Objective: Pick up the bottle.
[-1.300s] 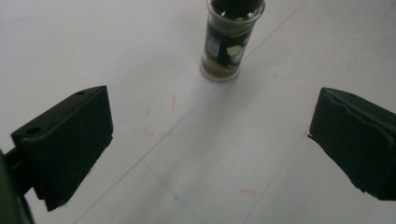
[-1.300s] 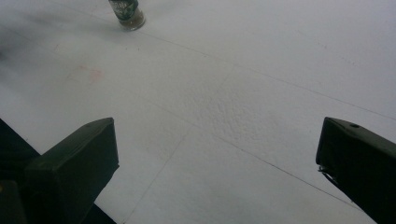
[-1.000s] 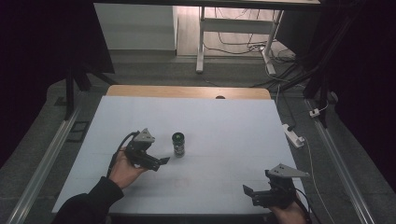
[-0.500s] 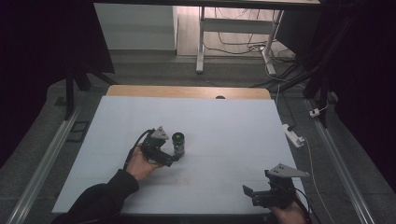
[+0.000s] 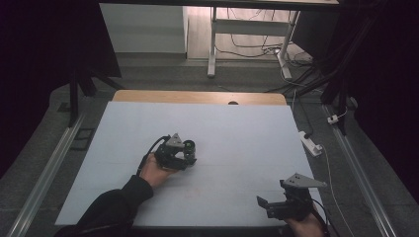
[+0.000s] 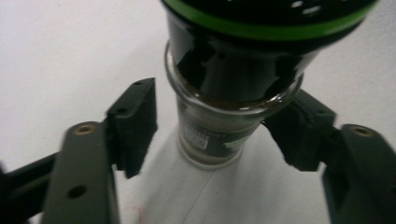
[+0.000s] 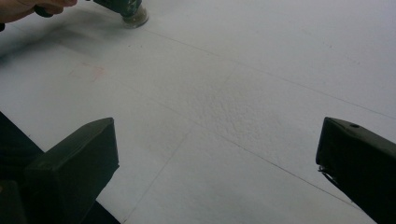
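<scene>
At the left of the high view we see a dark-sleeved forearm point(image 5: 106, 210) reaching in from the bottom edge, its hand point(image 5: 154, 171) holding the left gripper point(image 5: 185, 154) near the middle of the white table sheet point(image 5: 237, 133). Just at that gripper's tips stands a small dark glass jar with a black lid ringed in green point(image 5: 189, 147). In the left gripper view the jar point(image 6: 229, 88) stands upright on the sheet between the two black jaws. They are parted to a middling width, one on each side of the glass neck below the lid; the right one sits very close to the glass, though we cannot tell whether it touches, and the left one stands clear of it.

Further right, at the table's near edge, the right gripper point(image 5: 269, 206) is held low over the sheet, well apart from the jar. In the right gripper view its jaws stand wide apart over bare sheet point(image 7: 224, 116), with nothing between them.
</scene>
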